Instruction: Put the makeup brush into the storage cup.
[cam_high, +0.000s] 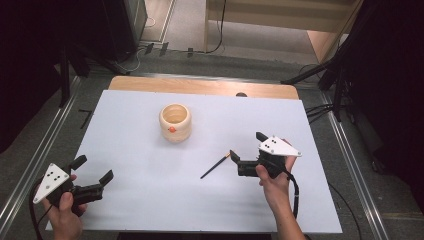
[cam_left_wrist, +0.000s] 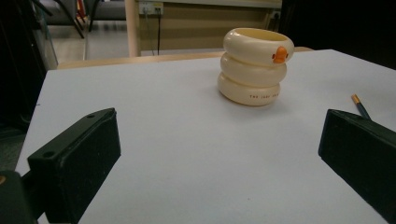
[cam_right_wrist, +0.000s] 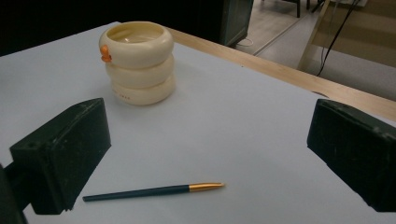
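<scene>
Looks like a lab or recording studio setup, not anyone's home. The white rectangular surface (cam_high: 150, 150) sits on a light wooden tabletop (cam_high: 200, 86), boxed in by metal rails on the grey floor (cam_high: 47, 145). Black stands and tripod legs (cam_high: 335, 65) crowd both sides, with black cables (cam_high: 220, 30) trailing across the floor toward a wall socket strip (cam_left_wrist: 150, 8) on a pale wooden panel. The edges are dark, like blackout curtains. Both hand-held black grippers with grey three-cornered plates, left (cam_high: 93, 177) and right (cam_high: 246, 145), look like data-capture rig gear.
</scene>
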